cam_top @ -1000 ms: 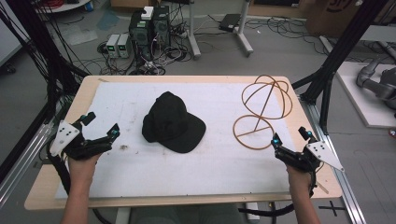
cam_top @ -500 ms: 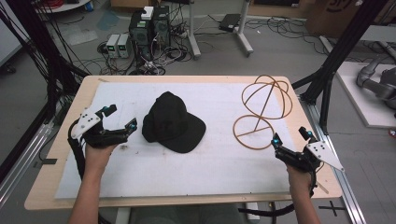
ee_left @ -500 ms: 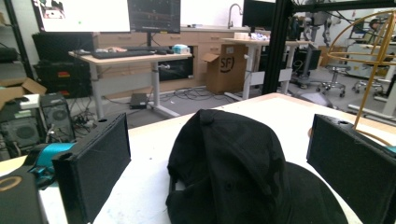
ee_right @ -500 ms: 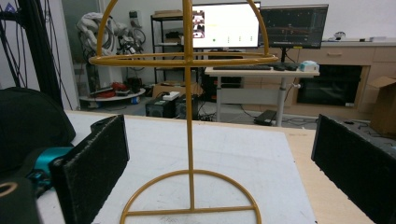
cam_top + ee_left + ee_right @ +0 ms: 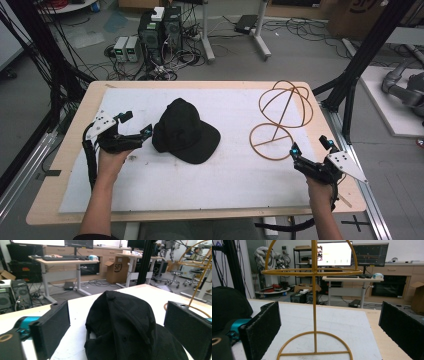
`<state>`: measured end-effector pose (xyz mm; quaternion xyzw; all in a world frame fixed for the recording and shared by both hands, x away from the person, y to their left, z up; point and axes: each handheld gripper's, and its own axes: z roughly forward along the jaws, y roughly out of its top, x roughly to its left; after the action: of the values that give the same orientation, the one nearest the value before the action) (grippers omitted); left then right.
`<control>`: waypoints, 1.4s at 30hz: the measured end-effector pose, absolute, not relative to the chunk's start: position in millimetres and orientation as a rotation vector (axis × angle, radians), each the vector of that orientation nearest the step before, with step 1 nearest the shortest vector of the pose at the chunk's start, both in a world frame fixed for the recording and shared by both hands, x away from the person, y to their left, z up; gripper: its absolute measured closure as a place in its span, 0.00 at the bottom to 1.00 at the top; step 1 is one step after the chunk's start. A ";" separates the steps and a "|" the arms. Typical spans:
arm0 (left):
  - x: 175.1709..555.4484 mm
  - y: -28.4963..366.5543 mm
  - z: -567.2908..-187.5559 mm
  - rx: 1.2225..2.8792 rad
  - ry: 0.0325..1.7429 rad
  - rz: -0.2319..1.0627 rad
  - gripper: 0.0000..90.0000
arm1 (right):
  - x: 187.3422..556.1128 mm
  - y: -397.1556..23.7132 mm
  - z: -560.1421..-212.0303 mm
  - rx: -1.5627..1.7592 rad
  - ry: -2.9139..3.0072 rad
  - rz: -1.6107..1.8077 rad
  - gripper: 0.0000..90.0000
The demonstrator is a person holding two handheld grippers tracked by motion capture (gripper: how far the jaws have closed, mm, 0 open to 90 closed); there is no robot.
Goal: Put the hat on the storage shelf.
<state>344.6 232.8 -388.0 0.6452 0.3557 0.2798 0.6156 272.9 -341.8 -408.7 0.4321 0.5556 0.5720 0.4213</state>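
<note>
Nothing is placed yet, by my reckoning. The white-topped wooden table (image 5: 165, 192) carries a gold wire hat stand with a ring base and globe top (image 5: 283, 117), bare, and left of it, well apart, a black fabric baseball cap (image 5: 185, 131) lying flat. The left gripper (image 5: 134, 126) gapes just beside the cap's left edge; the right gripper (image 5: 311, 146), also spread, waits near the stand's base. Grasping and hanging remain.

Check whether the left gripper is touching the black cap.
Apart. The left gripper view shows the left gripper wide open around the black cap, with white table surface visible between each jaw and the cap.
</note>
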 end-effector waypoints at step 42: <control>388.7 201.2 -427.6 1.576 0.835 0.401 0.23 | 273.5 -344.6 -412.2 1.089 1.386 1.436 0.04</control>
<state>388.7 201.2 -427.6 0.6826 0.3619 0.1739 0.6106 273.5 -344.6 -412.2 0.4347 0.5531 0.5729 0.4206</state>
